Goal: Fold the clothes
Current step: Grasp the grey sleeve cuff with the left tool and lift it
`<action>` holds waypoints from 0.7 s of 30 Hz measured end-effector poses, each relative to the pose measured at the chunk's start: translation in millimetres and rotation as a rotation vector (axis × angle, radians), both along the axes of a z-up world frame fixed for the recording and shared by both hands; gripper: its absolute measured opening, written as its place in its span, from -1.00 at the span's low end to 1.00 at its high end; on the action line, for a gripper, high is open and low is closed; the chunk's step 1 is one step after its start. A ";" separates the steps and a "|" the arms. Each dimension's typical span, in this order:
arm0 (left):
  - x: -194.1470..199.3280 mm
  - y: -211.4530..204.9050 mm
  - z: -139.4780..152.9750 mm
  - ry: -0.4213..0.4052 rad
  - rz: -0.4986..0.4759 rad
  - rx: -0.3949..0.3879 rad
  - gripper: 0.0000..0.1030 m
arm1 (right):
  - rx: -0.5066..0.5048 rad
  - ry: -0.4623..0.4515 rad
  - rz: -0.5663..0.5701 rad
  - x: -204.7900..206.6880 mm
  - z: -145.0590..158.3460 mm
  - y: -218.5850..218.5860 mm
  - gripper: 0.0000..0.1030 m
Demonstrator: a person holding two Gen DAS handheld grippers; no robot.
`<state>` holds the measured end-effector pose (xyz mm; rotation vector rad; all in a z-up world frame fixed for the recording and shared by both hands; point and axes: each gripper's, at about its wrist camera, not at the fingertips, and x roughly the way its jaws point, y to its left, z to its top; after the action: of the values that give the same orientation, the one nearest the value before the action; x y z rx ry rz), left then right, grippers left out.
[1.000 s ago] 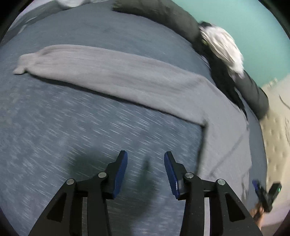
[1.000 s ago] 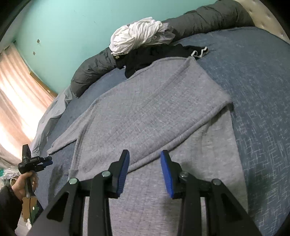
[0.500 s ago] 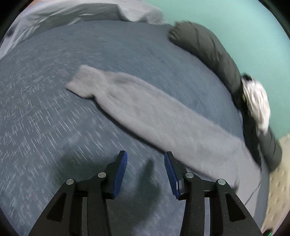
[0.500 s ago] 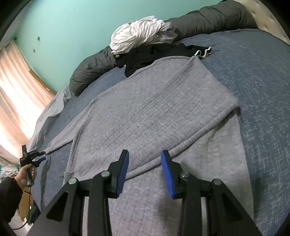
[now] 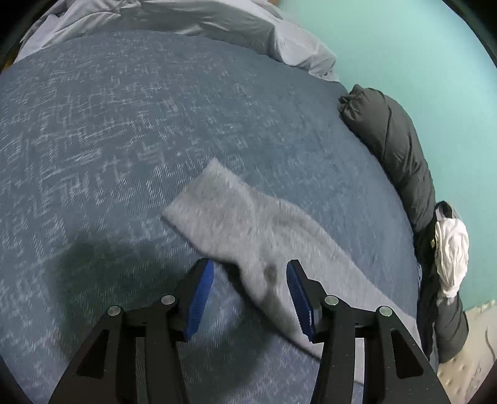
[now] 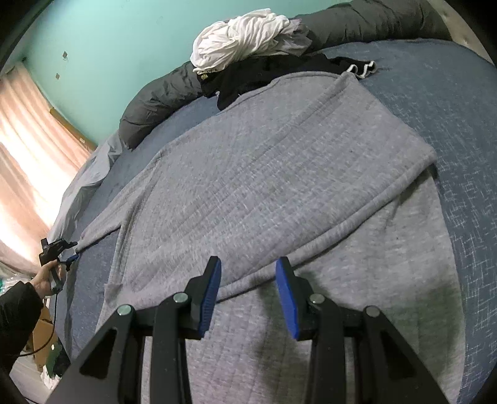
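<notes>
A grey knit sweater (image 6: 279, 186) lies spread on the blue bedspread (image 6: 450, 124), its near side folded over so a hemmed edge runs across in front of my right gripper (image 6: 248, 262). That gripper hovers just above the edge, open, with nothing pinched. One long sleeve (image 5: 248, 230) stretches away to the left. My left gripper (image 5: 250, 265) is low over the sleeve near its cuff. Its jaws are opening, and the sleeve lies between the blue pads (image 5: 202, 289) without being pressed. In the right wrist view the left gripper (image 6: 59, 245) shows at the sleeve's tip, held by a hand (image 6: 46, 278).
A dark grey rolled duvet (image 5: 394, 149) lines the bed along the teal wall. A crumpled white garment (image 6: 242, 40) and a black garment (image 6: 270, 71) lie beyond the sweater. A pale grey sheet (image 5: 186, 18) is bunched at the bed's end. A curtain (image 6: 28, 155) and a cardboard box (image 6: 43, 342) stand at the left.
The left gripper has travelled along the sleeve to its cuff end and rolled; its fingers now stand wider with the sleeve between them. The right gripper has hardly moved.
</notes>
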<state>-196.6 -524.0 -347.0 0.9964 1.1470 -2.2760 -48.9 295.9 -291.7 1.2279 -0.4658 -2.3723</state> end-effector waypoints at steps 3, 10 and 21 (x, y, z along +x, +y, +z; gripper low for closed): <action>-10.1 -3.5 -2.4 -0.005 -0.009 -0.010 0.01 | -0.003 0.005 0.006 0.1 1.1 -0.4 -0.28; -28.6 5.7 11.4 0.018 -0.066 -0.094 -0.84 | -0.006 0.000 -0.005 -3.2 -1.2 1.5 -0.29; -51.2 94.3 106.3 0.171 -0.298 -0.132 -0.85 | -0.057 -0.004 -0.080 -4.0 0.3 33.1 -0.29</action>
<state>-247.7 -429.7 -240.7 0.9930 0.9479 -2.6791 -52.9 329.1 -291.3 1.2103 -0.5895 -2.4058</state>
